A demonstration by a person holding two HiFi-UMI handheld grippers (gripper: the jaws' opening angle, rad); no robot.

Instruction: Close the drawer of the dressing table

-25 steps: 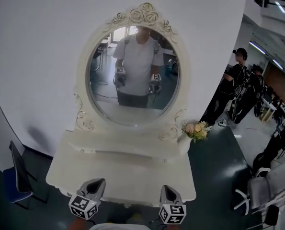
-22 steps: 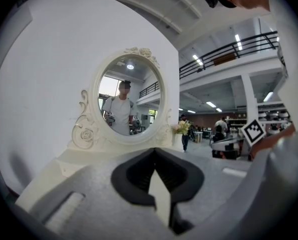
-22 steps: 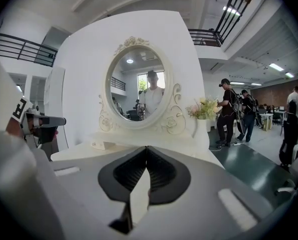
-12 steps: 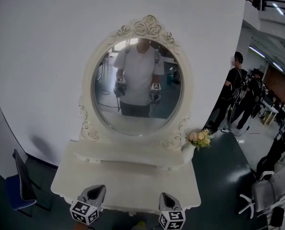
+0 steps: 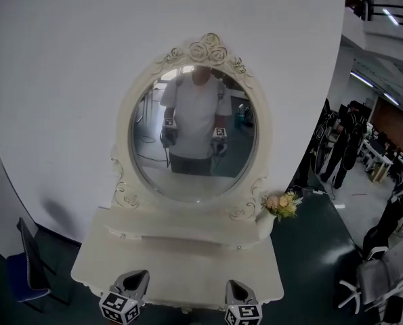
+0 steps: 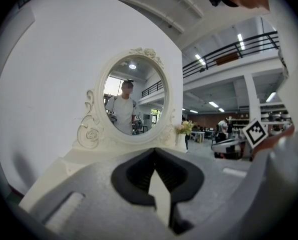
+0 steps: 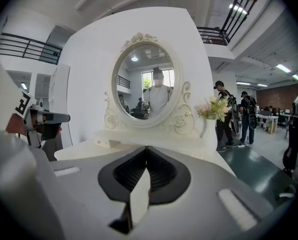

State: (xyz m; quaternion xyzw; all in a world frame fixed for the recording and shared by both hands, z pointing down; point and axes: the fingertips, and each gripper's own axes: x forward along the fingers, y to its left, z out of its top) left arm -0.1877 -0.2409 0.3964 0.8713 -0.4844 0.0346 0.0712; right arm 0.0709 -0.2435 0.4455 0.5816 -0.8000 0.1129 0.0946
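a cream bench point(image 5: 181, 269) stands against a white wall point(image 5: 59, 80), with an oval mirror point(image 5: 193, 141) rising from its back under a crest of carved roses. the mirror reflects a person in a white shirt with a gripper in each hand. below the mirror runs a low raised tier point(image 5: 181, 232) with a small knob near each end. at the right end of that tier stands a small vase of pale flowers point(image 5: 281, 205). the left gripper point(image 5: 140, 274) and the right gripper point(image 5: 232, 284) hang side by side over the near edge of the bench top, well apart from each other, both pointing towards the mirror and only a little downwards; their marker cubes sit at the bottom of the head view. in each gripper view the jaws are pressed together at the tips, with nothing pinched between them, and they do not touch the bench. the drawer point(image 5: 183, 308) shows only as a thin carved strip under the front edge of the top, between the two grippers; as far as can be seen it lies in line with that edge, and the rest of it is hidden beneath the top. a blue chair point(image 5: 22, 276) stands on the dark floor to the left of the bench. to the right, people in dark clothes point(image 5: 340, 151) stand well away in an open hall, and pale chairs point(image 5: 374, 283) stand nearer.
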